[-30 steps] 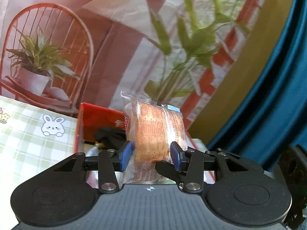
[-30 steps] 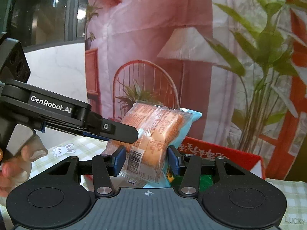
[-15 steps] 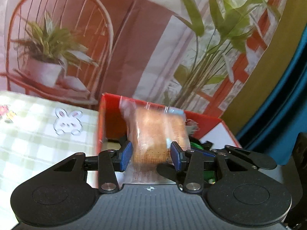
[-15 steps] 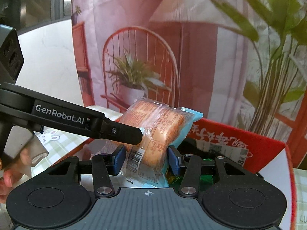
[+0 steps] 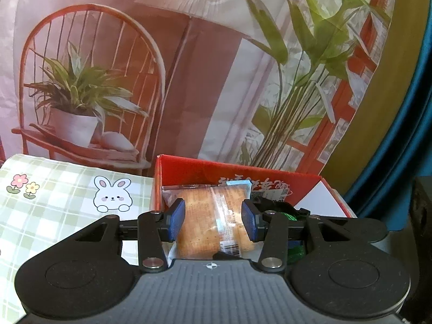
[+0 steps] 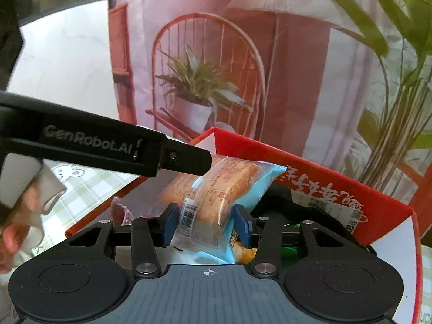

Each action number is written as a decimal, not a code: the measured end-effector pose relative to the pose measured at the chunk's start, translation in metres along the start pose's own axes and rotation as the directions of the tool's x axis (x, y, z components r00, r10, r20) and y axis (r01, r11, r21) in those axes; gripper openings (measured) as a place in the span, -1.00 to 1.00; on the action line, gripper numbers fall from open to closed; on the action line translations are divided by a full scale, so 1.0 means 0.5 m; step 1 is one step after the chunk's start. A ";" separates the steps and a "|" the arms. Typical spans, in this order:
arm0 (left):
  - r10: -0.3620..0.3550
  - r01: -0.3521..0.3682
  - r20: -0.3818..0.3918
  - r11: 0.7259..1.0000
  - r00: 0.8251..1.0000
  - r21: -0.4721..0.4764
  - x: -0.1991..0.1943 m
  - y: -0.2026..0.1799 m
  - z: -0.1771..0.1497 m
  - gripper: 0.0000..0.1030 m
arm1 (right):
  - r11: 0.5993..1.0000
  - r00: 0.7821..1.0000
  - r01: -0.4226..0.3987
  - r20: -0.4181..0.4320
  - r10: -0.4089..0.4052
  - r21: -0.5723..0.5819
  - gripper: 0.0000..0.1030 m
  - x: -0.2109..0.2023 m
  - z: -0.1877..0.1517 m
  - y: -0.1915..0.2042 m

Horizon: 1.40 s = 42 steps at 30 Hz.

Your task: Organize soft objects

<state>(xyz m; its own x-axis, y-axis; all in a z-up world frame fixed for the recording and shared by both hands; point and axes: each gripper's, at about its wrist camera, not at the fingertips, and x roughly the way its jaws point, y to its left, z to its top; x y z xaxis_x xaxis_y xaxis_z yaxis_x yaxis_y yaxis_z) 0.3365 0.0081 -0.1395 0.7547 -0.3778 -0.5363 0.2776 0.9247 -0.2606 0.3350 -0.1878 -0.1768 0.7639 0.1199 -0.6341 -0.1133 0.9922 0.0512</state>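
Both grippers are pinching bread packs over the red box (image 5: 270, 174), presumably to drop them inside. The left gripper (image 5: 213, 222) is clamping its pack (image 5: 208, 216), long axis pointing ahead. The right gripper (image 6: 205, 225), jaws just tightening, is squeezing its pack (image 6: 216, 189), long axis angling up and right.

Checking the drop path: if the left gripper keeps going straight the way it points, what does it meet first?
Probably the red box: the left gripper, shut on a bread packet, points down into its open top. Likely its contents or back wall first; depth is unclear.
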 end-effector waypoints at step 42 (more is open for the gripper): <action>0.288 -0.317 0.158 0.926 0.944 0.206 -0.210 -0.152 -0.035 1.00 | 0.943 0.954 0.239 0.122 -0.272 0.232 0.99 -0.311 -0.070 -0.074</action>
<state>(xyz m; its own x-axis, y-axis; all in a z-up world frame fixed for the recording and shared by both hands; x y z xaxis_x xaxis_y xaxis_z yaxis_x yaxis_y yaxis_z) 0.2255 -0.0235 -0.0773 0.8868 -0.0825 -0.4548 0.1399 0.9857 0.0941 0.1985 -0.2445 -0.1072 0.8374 -0.1516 -0.5251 0.2234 0.9718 0.0756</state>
